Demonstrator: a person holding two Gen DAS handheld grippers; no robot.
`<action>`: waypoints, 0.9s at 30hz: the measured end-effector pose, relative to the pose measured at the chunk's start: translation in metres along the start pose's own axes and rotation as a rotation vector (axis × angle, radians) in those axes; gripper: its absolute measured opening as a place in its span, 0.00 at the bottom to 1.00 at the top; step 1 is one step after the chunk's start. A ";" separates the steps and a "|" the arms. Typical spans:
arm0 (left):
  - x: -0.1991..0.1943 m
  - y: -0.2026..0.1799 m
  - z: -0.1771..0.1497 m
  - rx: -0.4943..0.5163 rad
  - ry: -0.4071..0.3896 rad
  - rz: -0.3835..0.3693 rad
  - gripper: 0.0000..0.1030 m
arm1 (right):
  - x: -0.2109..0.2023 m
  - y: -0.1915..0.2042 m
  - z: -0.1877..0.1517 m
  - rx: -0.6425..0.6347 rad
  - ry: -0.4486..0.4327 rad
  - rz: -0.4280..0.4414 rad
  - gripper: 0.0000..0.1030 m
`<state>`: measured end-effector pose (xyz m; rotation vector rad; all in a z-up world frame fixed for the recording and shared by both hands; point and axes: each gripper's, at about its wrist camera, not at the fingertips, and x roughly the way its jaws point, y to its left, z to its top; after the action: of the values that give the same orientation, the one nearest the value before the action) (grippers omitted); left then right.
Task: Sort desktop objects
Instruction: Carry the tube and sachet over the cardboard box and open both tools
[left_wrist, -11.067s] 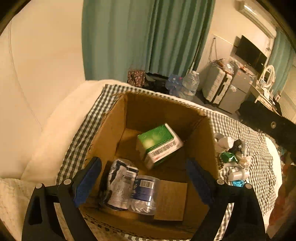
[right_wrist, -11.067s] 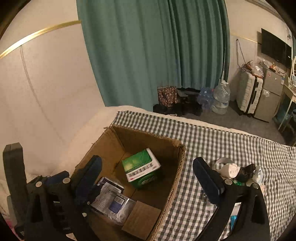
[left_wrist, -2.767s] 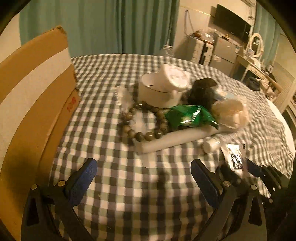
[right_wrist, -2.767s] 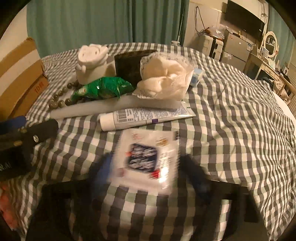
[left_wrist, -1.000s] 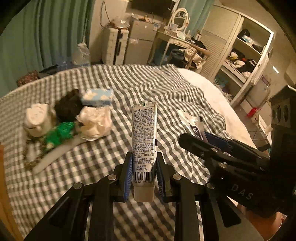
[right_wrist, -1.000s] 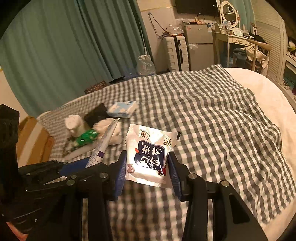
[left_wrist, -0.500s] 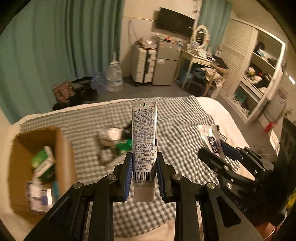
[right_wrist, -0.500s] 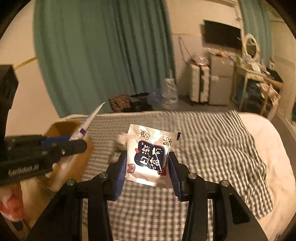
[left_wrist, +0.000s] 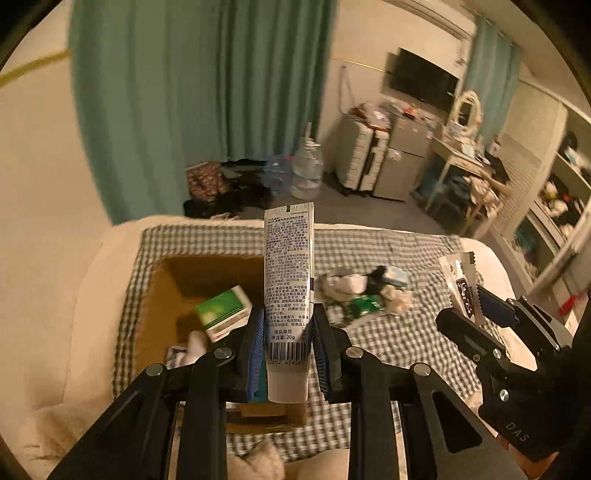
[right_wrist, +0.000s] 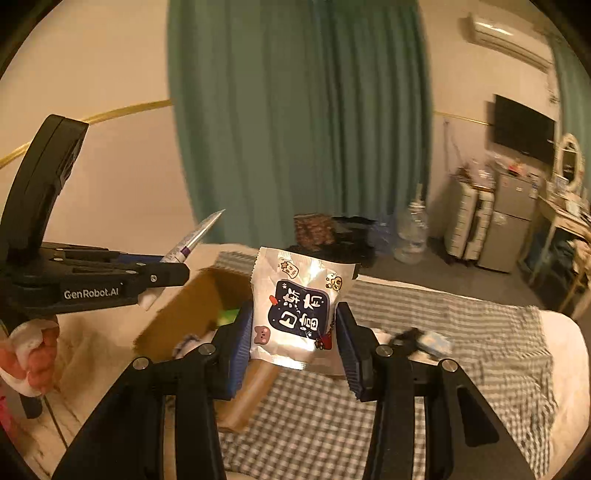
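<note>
My left gripper (left_wrist: 288, 343) is shut on a white tube (left_wrist: 289, 280) of cream, held upright above the open cardboard box (left_wrist: 159, 295). Inside the box lie a green and white carton (left_wrist: 221, 310) and other packets. In the right wrist view my right gripper (right_wrist: 293, 343) is shut on a white snack packet (right_wrist: 301, 310) with a dark blue label, held over the box's near corner (right_wrist: 207, 291). The left gripper (right_wrist: 162, 275) with the tube (right_wrist: 195, 232) shows at the left of that view, and the right gripper (left_wrist: 476, 306) with the packet (left_wrist: 461, 280) at the right of the left wrist view.
A pile of loose items (left_wrist: 365, 291) lies on the checked cloth (left_wrist: 391, 339) right of the box: white wads, a green packet, a black lump, a pale blue pack. Green curtains (right_wrist: 299, 118), suitcases (left_wrist: 362, 162) and water bottles (left_wrist: 304, 170) stand beyond the bed.
Both grippers have risen and swung left from the pile toward the box, each keeping its grip. The box now lies under the tube and the packet.
</note>
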<state>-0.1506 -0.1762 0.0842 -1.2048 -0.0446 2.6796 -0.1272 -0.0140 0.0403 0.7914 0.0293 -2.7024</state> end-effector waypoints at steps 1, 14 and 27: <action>0.005 0.012 -0.004 -0.014 0.008 0.005 0.24 | 0.007 0.009 0.001 -0.008 0.009 0.016 0.41; 0.103 0.108 -0.057 -0.107 0.154 0.015 0.24 | 0.154 0.073 -0.022 -0.015 0.231 0.135 0.41; 0.130 0.104 -0.072 -0.115 0.177 0.063 0.85 | 0.164 0.044 -0.001 0.120 0.078 0.095 0.85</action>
<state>-0.1989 -0.2567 -0.0713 -1.4981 -0.1381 2.6434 -0.2429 -0.1049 -0.0438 0.9092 -0.1495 -2.6017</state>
